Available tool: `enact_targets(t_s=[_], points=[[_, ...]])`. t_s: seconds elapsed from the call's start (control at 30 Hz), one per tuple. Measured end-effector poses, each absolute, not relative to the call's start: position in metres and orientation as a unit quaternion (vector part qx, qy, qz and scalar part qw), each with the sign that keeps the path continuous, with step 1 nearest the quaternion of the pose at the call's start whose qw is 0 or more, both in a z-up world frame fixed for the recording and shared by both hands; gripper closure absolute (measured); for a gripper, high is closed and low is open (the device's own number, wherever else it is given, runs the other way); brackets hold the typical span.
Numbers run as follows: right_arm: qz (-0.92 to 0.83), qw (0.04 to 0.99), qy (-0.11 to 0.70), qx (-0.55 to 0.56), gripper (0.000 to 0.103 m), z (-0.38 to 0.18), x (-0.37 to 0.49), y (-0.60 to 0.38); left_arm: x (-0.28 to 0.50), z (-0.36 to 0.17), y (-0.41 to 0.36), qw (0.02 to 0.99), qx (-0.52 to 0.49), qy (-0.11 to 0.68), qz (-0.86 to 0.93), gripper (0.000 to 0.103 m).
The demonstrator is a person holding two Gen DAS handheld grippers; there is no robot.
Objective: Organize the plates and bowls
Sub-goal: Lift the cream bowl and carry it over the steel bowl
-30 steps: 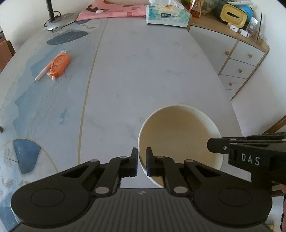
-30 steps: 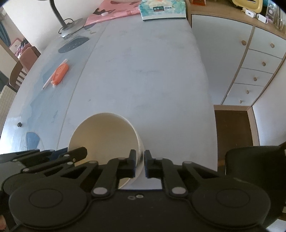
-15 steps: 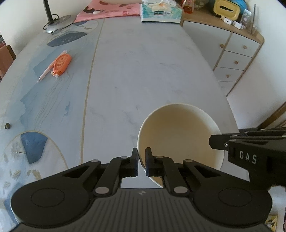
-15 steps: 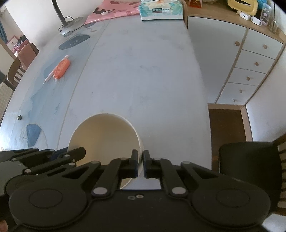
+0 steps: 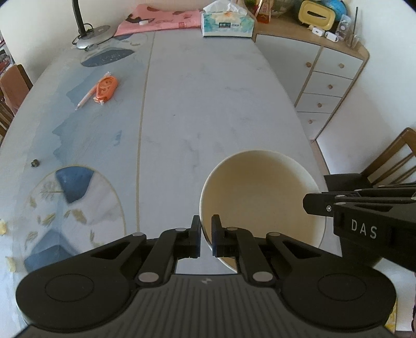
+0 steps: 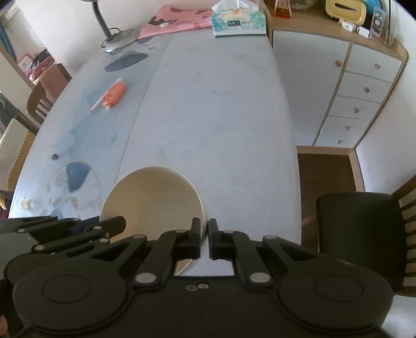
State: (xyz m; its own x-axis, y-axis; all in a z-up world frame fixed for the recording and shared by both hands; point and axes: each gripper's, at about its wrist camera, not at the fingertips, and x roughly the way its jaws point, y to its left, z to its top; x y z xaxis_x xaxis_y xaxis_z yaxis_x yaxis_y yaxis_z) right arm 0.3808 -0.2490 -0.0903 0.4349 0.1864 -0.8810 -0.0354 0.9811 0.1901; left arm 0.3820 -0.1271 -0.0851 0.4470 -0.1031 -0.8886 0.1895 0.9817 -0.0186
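A cream bowl (image 5: 260, 197) is held between both grippers above the near right part of the table. My left gripper (image 5: 206, 234) is shut on the bowl's left rim. My right gripper (image 6: 204, 238) is shut on the right rim of the bowl (image 6: 153, 200). The right gripper also shows at the right in the left wrist view (image 5: 364, 215). A round plate with a blue patch and leaf pattern (image 5: 70, 208) lies flat on the table to the left of the bowl; it shows in the right wrist view too (image 6: 62, 189).
An orange tape dispenser (image 5: 105, 88) and a pen lie at the left. A tissue box (image 5: 227, 23), pink cloth (image 5: 161, 22) and lamp base (image 5: 95, 35) stand at the far end. A drawer cabinet (image 5: 325, 83) and chair (image 6: 358, 234) are on the right.
Both grippers have risen and drawn back with the bowl; more of the table and the patterned plate at the left come into view. The grips have not changed.
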Motion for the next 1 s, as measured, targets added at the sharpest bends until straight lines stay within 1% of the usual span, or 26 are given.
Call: enact_targets(t_s=[0.6, 1.0], points=[[0.018, 0.861, 0.501, 0.089, 0.096, -0.035, 0.241, -0.213, 0.257, -0.027, -0.094, 0.85, 0.088, 0.493, -0.163, 0.097], [-0.012, 0.861, 0.495, 0.115, 0.096, -0.03, 0.156, -0.199, 0.182, -0.024, -0.073, 0.837, 0.117, 0.488, -0.219, 0.096]])
